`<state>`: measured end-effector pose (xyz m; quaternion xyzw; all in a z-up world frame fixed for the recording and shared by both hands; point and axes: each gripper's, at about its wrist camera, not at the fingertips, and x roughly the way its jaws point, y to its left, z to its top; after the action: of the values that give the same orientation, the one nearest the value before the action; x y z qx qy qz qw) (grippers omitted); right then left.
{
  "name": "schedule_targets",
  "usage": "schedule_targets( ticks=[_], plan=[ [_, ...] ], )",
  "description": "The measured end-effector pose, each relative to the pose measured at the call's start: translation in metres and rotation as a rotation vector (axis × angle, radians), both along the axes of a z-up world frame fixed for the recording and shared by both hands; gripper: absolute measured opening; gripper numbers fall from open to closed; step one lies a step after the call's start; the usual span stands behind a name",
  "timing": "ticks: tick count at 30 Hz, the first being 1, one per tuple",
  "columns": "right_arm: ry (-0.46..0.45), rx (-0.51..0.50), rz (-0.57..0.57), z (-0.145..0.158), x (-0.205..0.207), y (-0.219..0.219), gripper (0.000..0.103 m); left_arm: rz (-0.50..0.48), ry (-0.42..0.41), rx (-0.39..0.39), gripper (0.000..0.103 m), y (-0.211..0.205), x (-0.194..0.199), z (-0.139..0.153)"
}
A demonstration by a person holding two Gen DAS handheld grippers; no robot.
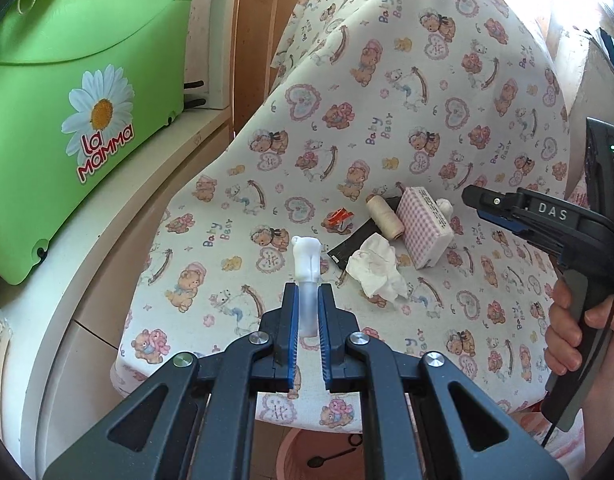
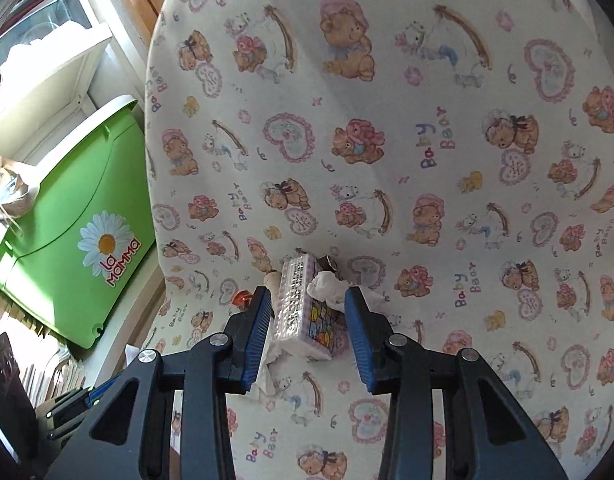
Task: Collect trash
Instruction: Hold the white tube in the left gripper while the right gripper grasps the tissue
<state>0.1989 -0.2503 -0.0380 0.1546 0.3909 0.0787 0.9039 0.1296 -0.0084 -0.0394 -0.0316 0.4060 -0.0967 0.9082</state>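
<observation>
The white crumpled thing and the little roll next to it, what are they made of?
The crumpled tissue looks like thin, soft matte paper: it holds creases and folds. The thread spool looks like cream cotton or twine, with fine wound ridges; its core is hidden.

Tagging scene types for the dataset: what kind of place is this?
Probably a home storage or utility corner. A chair draped in Baby Bear print fabric holds a thread spool, a checked tissue pack and a crumpled tissue; a green La Mamma plastic bin sits on a shelf beside it.
</observation>
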Motion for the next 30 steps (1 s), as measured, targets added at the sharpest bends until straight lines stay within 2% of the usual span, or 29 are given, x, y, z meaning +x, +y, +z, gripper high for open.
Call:
schedule_targets(
  ticks=[5, 7, 9, 11, 17, 22, 26, 30],
  plan=[
    [0.051, 0.02, -0.041, -0.019, 0.023, 0.004, 0.036, -0.009, -0.003, 0.003, 0.009, -0.003, 0.003, 0.0],
    [0.07, 0.064, -0.065, -0.027, 0.029, 0.0, 0.029, -0.015, -0.004, 0.007, 0.009, -0.004, 0.003, -0.001],
    [0.098, 0.128, -0.086, -0.036, 0.033, -0.007, 0.012, -0.017, -0.001, 0.011, 0.009, -0.004, 0.004, -0.003],
    [0.113, 0.162, -0.105, -0.04, 0.033, -0.013, 0.007, -0.023, 0.005, 0.016, 0.009, -0.003, 0.004, -0.005],
    [0.061, 0.153, -0.097, -0.021, 0.018, -0.02, 0.006, -0.022, -0.004, 0.052, 0.008, 0.003, -0.001, -0.01],
    [0.024, 0.141, -0.068, -0.002, -0.005, -0.022, 0.006, 0.003, 0.013, -0.01, 0.009, 0.013, -0.005, -0.007],
    [-0.003, 0.099, -0.044, 0.008, -0.027, -0.019, 0.006, 0.009, -0.038, 0.066, 0.009, 0.006, -0.011, 0.0],
    [-0.028, 0.037, -0.007, 0.02, -0.049, -0.01, 0.006, -0.01, -0.048, 0.044, 0.009, 0.004, -0.02, 0.005]
  ],
)
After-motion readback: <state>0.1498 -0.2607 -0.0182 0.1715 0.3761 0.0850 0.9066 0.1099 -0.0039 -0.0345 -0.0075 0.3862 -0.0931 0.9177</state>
